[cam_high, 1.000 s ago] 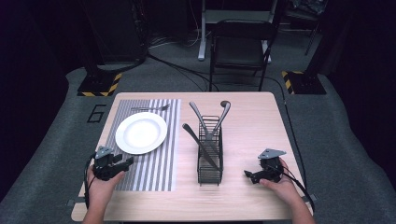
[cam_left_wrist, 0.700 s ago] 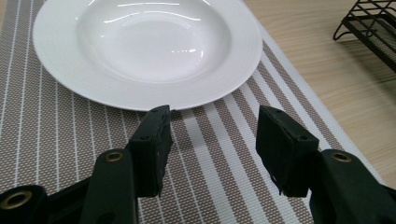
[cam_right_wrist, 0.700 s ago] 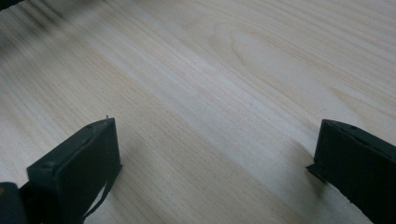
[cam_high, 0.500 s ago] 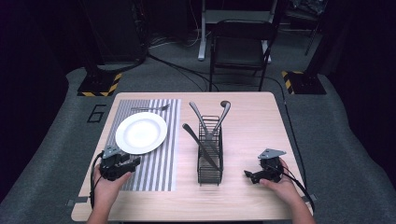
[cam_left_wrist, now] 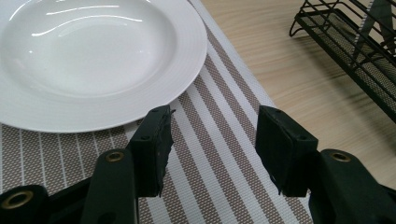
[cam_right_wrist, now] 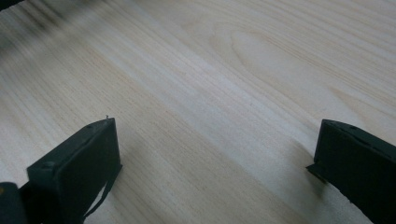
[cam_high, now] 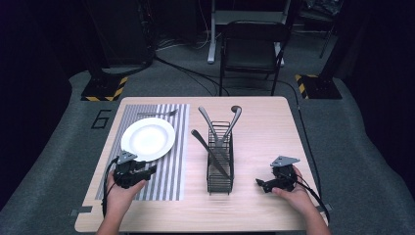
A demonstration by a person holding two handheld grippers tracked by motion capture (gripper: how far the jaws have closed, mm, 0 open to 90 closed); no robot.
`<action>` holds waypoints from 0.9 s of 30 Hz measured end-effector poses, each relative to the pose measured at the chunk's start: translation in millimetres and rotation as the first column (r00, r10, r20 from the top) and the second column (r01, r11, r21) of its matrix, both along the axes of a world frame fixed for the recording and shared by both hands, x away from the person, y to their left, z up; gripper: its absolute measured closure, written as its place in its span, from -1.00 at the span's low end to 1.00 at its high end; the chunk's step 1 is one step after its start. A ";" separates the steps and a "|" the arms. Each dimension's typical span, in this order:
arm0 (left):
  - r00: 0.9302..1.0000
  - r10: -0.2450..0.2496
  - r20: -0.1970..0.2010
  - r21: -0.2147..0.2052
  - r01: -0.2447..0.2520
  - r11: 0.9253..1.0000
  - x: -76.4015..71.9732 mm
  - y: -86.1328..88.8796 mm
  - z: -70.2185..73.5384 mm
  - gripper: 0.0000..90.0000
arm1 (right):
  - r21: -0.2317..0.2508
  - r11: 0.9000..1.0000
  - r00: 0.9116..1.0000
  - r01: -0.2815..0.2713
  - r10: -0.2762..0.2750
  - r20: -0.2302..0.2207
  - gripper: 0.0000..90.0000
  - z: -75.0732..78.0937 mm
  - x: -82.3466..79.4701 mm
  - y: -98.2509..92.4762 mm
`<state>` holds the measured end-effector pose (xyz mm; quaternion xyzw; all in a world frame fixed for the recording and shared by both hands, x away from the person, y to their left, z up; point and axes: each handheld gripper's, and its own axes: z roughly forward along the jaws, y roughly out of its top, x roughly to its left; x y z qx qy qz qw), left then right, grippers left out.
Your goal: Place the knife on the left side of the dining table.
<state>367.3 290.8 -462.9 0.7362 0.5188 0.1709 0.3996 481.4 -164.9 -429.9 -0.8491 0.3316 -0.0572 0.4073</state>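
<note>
A white plate (cam_high: pixel 148 139) rests on a striped placemat (cam_high: pixel 169 161) at the table's left, with a fork (cam_high: pixel 157 113) lying beyond it. My left gripper (cam_high: pixel 150 169) sits low over the mat just in front of the plate, open and holding nothing. In the left gripper view the plate (cam_left_wrist: pixel 88 56) lies beyond its jaws and my left gripper (cam_left_wrist: pixel 212 142) hovers over the stripes. A black wire caddy (cam_high: pixel 220 161) at the table's middle holds several utensils (cam_high: pixel 219 128). My right gripper (cam_high: pixel 259 183) rests open on bare wood right of the caddy; in its own view my right gripper (cam_right_wrist: pixel 215 154) is wide apart.
A corner of the wire caddy (cam_left_wrist: pixel 355 46) shows at the upper right of the left gripper view. A black chair (cam_high: pixel 252 49) stands beyond the table's far edge. Bare wooden tabletop (cam_high: pixel 266 127) lies to the right of the caddy.
My left gripper has moved right and forward over the placemat, closer to the plate. The right gripper has stayed in place.
</note>
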 end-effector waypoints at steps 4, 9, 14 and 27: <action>1.000 -0.016 -0.002 0.008 0.016 1.000 2.3 -7.7 4.4 0.01 | 0.000 1.000 1.000 0.001 -0.001 0.000 -1.00 0.0 0.0 0.0; 0.999 -0.035 -0.005 0.005 0.035 0.999 5.5 -15.2 7.9 0.01 | 0.000 1.000 1.000 0.000 0.000 0.000 -1.00 0.0 0.0 0.0; 0.999 -0.051 -0.001 -0.001 0.051 0.999 8.9 -23.4 12.1 0.01 | 0.000 1.000 1.000 0.001 -0.001 0.000 -1.00 0.0 0.0 0.0; 0.996 -0.086 0.005 -0.025 0.086 0.996 17.9 -40.9 29.6 0.02 | 0.000 1.000 1.000 0.000 0.000 0.000 -1.00 0.0 0.0 0.0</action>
